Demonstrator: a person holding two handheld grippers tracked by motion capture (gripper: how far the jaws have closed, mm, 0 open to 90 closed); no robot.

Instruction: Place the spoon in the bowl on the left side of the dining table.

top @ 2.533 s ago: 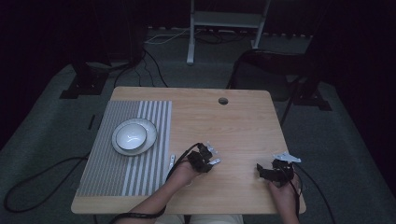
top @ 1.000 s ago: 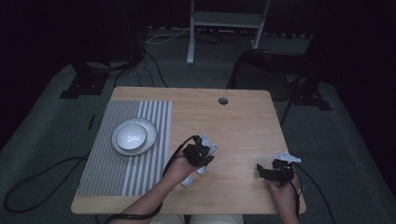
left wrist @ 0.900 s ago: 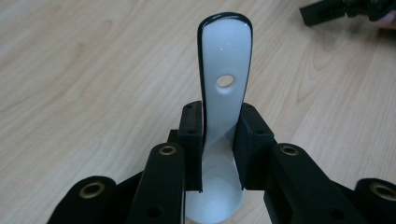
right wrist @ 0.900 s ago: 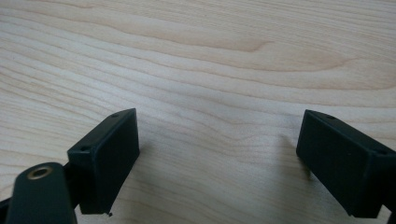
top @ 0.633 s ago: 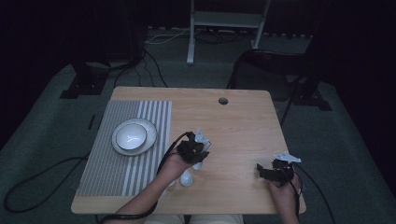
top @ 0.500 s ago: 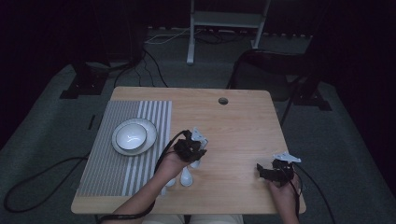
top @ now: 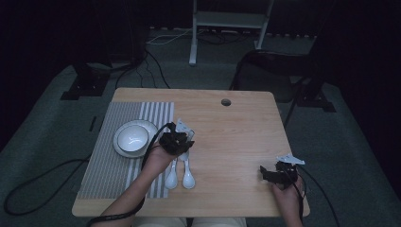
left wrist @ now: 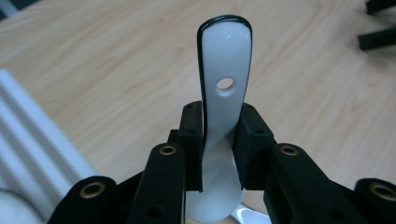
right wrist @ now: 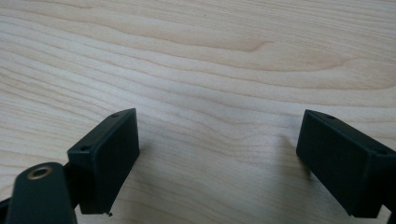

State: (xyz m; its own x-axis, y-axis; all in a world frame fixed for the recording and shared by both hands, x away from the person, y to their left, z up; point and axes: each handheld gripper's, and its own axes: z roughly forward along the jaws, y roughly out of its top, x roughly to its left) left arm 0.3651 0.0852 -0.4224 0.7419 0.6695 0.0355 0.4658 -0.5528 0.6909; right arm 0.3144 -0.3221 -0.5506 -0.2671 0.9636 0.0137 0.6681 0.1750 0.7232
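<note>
My left gripper (left wrist: 222,140) is shut on the handle of a white ceramic spoon (left wrist: 226,84), whose holed end sticks out past the jaws. In the high view this gripper (top: 176,141) hovers by the right edge of the striped placemat (top: 108,165). Two white spoon bowls show just in front of it, one on the left (top: 171,178) and one on the right (top: 188,178); I cannot tell which is the held spoon. My right gripper (top: 273,174) rests near the table's front right, open, with bare wood between its jaws (right wrist: 217,158).
A white bowl (top: 132,136) sits on a plate (top: 119,147) at the back of the placemat, just left of my left gripper. A round cable hole (top: 226,102) lies near the table's far edge. Dark floor, cables and stands surround the wooden table (top: 236,137).
My left gripper has moved left and away from the front edge, toward the placemat and bowl, carrying the spoon. A second spoon has come into sight beside it. The right gripper has stayed put.
</note>
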